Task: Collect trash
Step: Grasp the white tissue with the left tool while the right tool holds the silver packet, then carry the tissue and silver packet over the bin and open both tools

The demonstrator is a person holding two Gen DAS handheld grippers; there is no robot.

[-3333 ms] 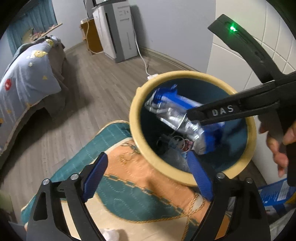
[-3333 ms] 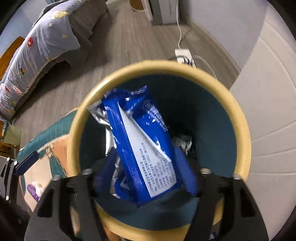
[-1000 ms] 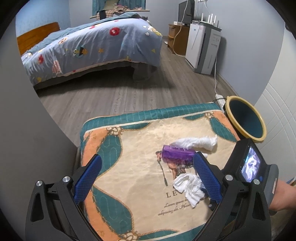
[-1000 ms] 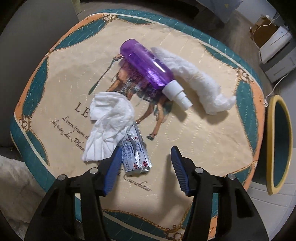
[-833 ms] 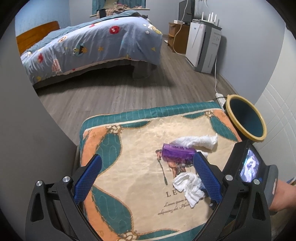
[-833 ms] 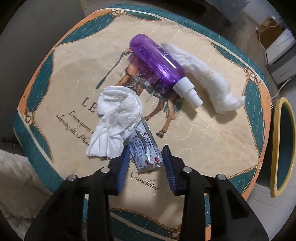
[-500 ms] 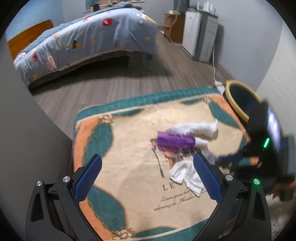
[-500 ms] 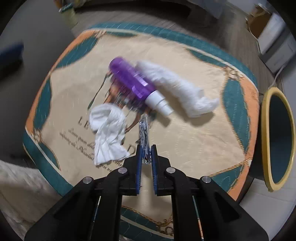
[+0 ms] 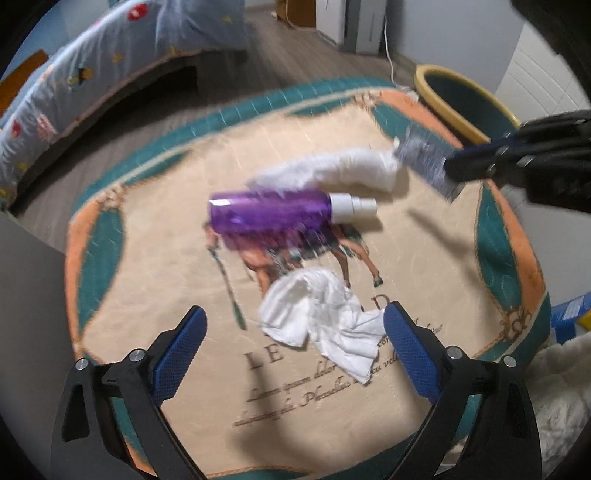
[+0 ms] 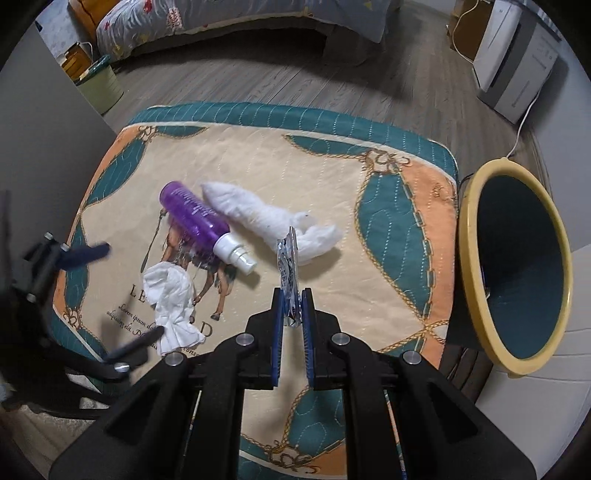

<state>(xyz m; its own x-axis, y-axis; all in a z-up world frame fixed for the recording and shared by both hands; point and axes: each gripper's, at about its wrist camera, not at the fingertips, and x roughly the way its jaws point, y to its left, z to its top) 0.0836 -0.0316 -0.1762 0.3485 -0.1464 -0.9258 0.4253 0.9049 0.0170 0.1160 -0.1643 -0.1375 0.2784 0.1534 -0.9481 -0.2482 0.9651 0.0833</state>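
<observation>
My right gripper (image 10: pixel 292 308) is shut on a silver foil wrapper (image 10: pixel 288 266) and holds it above the patterned cushion (image 10: pixel 388 206); it also shows in the left wrist view (image 9: pixel 452 170) with the wrapper (image 9: pixel 424 162). My left gripper (image 9: pixel 293 343) is open and empty over a crumpled white tissue (image 9: pixel 325 314). A purple spray bottle (image 9: pixel 273 214) and a rolled white tissue (image 9: pixel 332 171) lie on the cushion. The yellow-rimmed teal bin (image 10: pixel 517 266) stands at the cushion's right.
A bed (image 10: pixel 221 22) with a blue cover stands beyond the wood floor. A white appliance (image 10: pixel 517 66) with a cable stands by the wall. A green pail (image 10: pixel 99 88) sits at the far left. A blue box (image 9: pixel 569 317) lies at the right.
My right gripper closed on the foil wrapper, lifted it off the cushion and moved toward the bin. My left gripper came lower over the crumpled tissue.
</observation>
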